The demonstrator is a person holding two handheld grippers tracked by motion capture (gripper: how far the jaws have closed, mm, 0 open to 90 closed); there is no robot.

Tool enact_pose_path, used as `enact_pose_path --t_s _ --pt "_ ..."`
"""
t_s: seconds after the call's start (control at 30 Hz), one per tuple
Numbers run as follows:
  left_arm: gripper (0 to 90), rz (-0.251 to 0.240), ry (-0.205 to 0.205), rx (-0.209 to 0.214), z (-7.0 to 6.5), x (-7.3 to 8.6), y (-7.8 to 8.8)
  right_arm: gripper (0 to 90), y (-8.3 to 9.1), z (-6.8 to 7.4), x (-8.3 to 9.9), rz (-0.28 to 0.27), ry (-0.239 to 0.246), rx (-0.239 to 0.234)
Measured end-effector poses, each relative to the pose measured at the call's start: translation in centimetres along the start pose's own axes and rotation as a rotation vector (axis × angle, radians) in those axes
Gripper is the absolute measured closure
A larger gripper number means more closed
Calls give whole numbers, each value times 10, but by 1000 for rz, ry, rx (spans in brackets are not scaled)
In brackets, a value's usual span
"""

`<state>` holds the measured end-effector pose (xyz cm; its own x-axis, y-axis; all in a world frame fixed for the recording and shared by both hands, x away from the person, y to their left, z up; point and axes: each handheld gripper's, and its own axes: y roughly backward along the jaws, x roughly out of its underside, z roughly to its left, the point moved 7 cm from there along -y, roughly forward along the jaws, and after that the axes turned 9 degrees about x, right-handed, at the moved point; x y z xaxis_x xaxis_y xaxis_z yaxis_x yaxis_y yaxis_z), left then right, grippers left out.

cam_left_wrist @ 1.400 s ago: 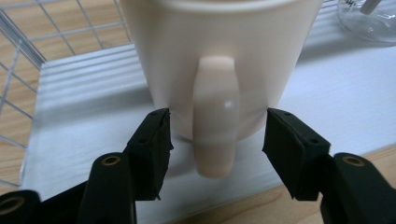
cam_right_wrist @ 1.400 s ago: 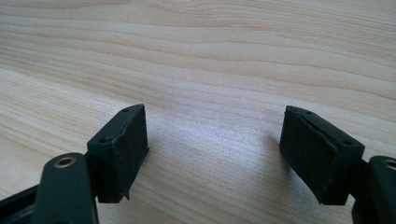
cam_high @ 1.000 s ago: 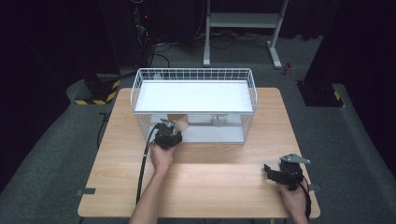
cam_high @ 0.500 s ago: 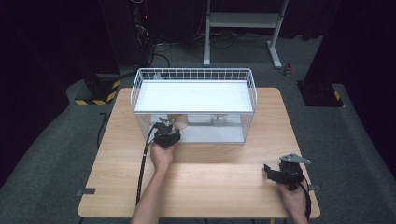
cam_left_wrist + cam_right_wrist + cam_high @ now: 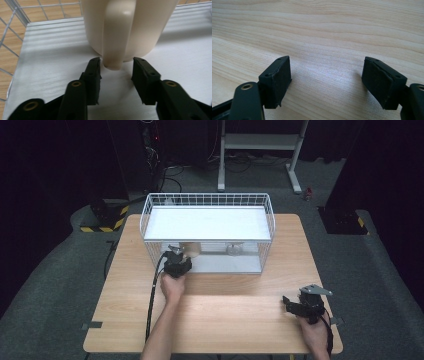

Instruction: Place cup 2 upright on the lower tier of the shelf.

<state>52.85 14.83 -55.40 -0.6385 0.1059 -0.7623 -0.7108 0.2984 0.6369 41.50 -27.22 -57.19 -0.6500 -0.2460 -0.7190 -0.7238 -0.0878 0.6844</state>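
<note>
No legible text, apparently

- High view: overhead light is falling on the table (image 5: 215, 315); surroundings are staying near-black, detail lost.
- Left gripper view: cream mug (image 5: 120, 27) is sitting v. close, soft-focus; shadow is pooling under it.
- Right gripper view: wood is showing pale sheen mid-frame; grain is blurring twd top edge.

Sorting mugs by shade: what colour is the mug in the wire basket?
Cream mug, best seen in the left gripper view.
</note>
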Motion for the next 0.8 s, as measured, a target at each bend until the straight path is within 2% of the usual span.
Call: enact_pose_path --t_s 0.1,0.27,0.37,0.4,0.6,0.8 --pt "481 9 -11 -14 4 1 4 238 0 0 0 1 -1 0" --pt "380 7 -2 2 4 -1 11 238 0 0 0 0 0 0" --pt "356 5 -11 1 4 -2 14 238 0 0 0 1 -1 0" --pt "351 1 -3 18 2 -2 17 238 0 0 0 1 -1 0" --pt "316 32 -33 34 3 0 26 237 0 0 0 1 -1 0" --pt "328 23 -19 75 -1 1 36 237 0 0 0 0 0 0"
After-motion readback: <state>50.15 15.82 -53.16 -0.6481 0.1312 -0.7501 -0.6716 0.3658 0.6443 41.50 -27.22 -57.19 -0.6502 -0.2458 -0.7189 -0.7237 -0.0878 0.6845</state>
